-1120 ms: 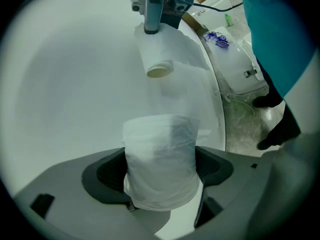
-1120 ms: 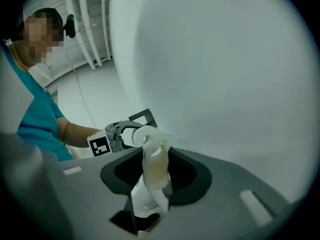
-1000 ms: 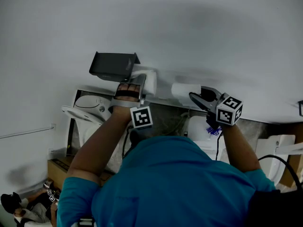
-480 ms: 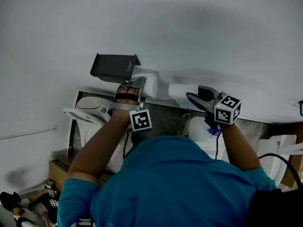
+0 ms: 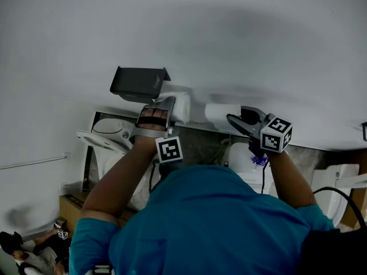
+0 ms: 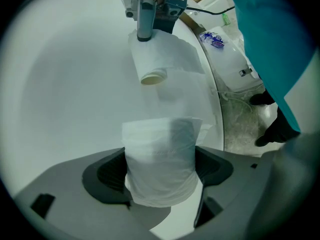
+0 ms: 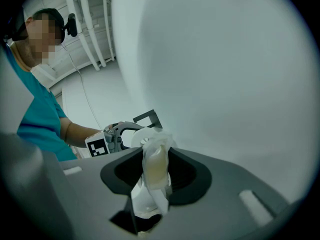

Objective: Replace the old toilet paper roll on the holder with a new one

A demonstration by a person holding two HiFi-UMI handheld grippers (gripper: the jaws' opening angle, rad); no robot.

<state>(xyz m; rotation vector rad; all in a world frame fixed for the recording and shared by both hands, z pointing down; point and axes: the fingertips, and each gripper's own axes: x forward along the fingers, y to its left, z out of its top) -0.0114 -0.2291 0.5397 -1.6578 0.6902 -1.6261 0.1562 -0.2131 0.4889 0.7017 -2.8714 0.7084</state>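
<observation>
Up at the white wall (image 5: pixel 229 33), both forearms are raised from bent elbows, left forearm (image 5: pixel 120 176) and right forearm (image 5: pixel 289 176), each hand carrying 1 tool with its marker cube facing the camera.

Left hand-held gripper (image 5: pixel 167 103): aimed up and forward at the wall, tilted slightly toward the right one. Jaws clamped on a full roll (image 6: pixel 157 159), pads pressing on both sides of the white paper. The full roll (image 5: pixel 182 105) sticks out past the jaw tips. The dark holder (image 5: pixel 137 82) sits just above and to the left of these jaws; whether the roll touches it can't be told.

Right hand-held gripper (image 5: pixel 236 119): pointing left, toward the left one, roughly level. Jaws about half closed and gripping a thin roll (image 7: pixel 154 166), a yellowish cardboard core with a little crumpled paper wrapped round it. In the head view the thin roll (image 5: pixel 221 112) extends from the jaw tips toward the left hand-held gripper, near the full roll but with a gap between the 2.

Seen from the left gripper view, the thin roll (image 6: pixel 162 59) hangs ahead of the left jaws, its open core end facing them, the right hand-held gripper (image 6: pixel 150 14) behind it. From the right gripper view, the holder (image 7: pixel 148 118) is ahead of the jaws, just past the left tool.
</observation>
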